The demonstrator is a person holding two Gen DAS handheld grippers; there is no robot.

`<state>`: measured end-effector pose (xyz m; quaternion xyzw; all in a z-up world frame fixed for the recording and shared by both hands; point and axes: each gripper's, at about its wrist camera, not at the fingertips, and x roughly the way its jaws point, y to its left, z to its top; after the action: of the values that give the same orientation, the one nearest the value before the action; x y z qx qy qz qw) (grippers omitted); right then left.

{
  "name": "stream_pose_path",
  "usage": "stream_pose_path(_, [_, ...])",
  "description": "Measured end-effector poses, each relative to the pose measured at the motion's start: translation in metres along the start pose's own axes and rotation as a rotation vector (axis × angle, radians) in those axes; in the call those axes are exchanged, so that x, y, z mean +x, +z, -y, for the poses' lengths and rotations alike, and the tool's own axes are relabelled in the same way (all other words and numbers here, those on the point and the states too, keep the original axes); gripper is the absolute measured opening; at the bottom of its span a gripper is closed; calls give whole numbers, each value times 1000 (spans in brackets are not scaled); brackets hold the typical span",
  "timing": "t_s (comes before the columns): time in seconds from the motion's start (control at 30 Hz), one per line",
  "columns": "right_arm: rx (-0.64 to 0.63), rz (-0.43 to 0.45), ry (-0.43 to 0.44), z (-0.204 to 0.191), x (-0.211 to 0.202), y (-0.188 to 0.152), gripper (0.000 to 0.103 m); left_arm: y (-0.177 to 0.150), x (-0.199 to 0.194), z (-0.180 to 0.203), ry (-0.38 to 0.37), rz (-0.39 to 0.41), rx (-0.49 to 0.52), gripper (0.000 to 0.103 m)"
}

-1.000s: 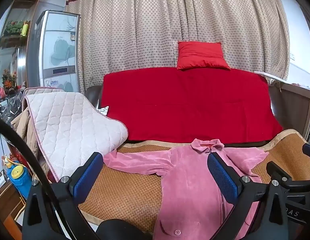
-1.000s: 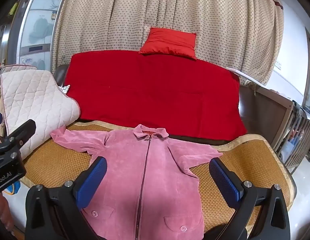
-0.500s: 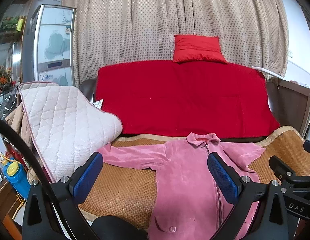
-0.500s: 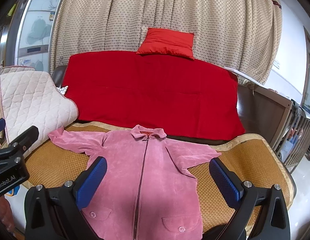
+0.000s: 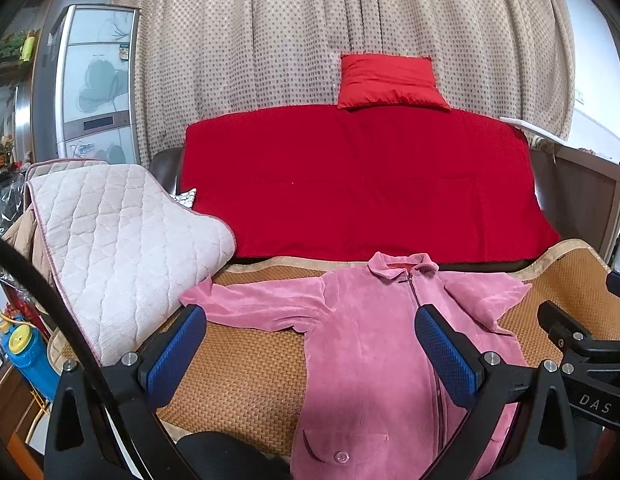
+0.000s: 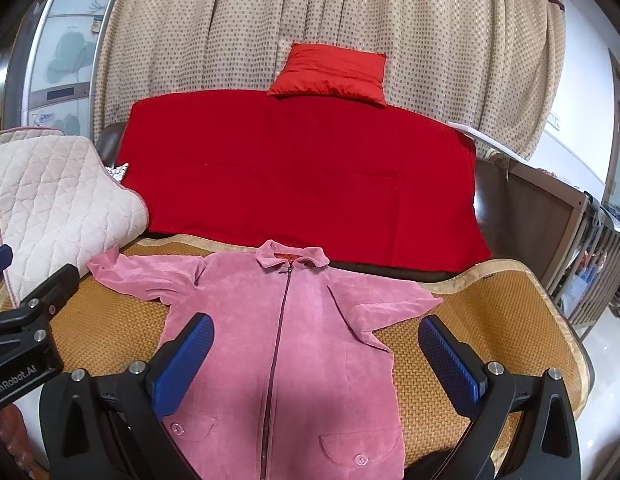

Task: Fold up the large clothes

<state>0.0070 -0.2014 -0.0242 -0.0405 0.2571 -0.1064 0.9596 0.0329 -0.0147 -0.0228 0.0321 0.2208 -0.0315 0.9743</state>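
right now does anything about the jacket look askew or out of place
The pink jacket lies flat and zipped on the woven mat, but its sleeves don't match: one stretches straight out toward the quilted pad, the other is bent back on itself with its cuff hidden. Nothing looks damaged.

Red cushion (image 5: 390, 82) atop red-covered sofa (image 5: 362, 184)

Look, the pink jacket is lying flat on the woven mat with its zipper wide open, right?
Not quite. The pink jacket does lie flat on the woven mat, but its zipper is closed all the way up to the collar. The right wrist view shows it best.
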Motion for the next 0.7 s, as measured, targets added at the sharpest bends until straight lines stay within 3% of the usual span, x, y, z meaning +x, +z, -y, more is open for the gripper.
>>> stream_pose_path(0.27, [1, -25, -6, 3, 17, 1, 103, 1, 26, 5, -33, -49, 8, 103])
stream_pose_path(0.33, [4, -35, -13, 6, 26, 0, 103, 0, 51, 6, -104, -133, -8, 103])
stream_pose_path(0.43, [9, -57, -26, 15, 45, -2, 103, -6, 94, 10, -139, -236, -38, 103])
stream_pose_path(0.6, [78, -112, 6, 69, 111, -13, 103, -13, 174, 22, -115, -354, -48, 103])
stream_pose_path(0.7, [137, -177, -38, 116, 163, -21, 103, -20, 219, 29, -81, -404, -62, 103])
